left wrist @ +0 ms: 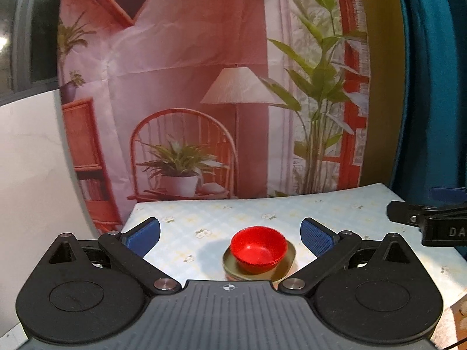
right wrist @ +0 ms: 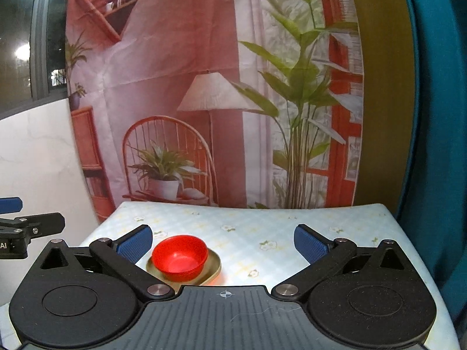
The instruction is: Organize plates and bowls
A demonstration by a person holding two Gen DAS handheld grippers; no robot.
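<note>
**A:** On the table (left wrist: 335, 204), the red bowl (left wrist: 258, 248) sits upright in the olive plate (left wrist: 287, 262), and there's maybe another plate edge peeking out under that one, too blurry to call. That stack is the only dishware I can spot. Landmark-wise: the left gripper (left wrist: 230, 234) hangs above and just short of the bowl, jaws spread as wide as they go, nothing between the blue pads (left wrist: 143, 236). Bowl lines up roughly between them but sits farther out, no contact.

**B:** And the right one?

**A:** Same deal. The right gripper (right wrist: 223, 243) is wide open and empty, with the bowl (right wrist: 180, 256) down by its left pad (right wrist: 134, 243), near it but apart. Plate (right wrist: 211, 264) under the bowl there too.

**B:** So which step is this?

**A:** My guess: stacking looks done, bowl nested on plate, both hands off. Feels like the tail end of a placement.

**B:** Next move?

**A:** Judging only from this, either nothing, or shifting the whole stack. For that I'd grab the plate rim, not the bowl. A smooth round bowl probably slips between flat pads, and lifting it undoes the stack.
</note>
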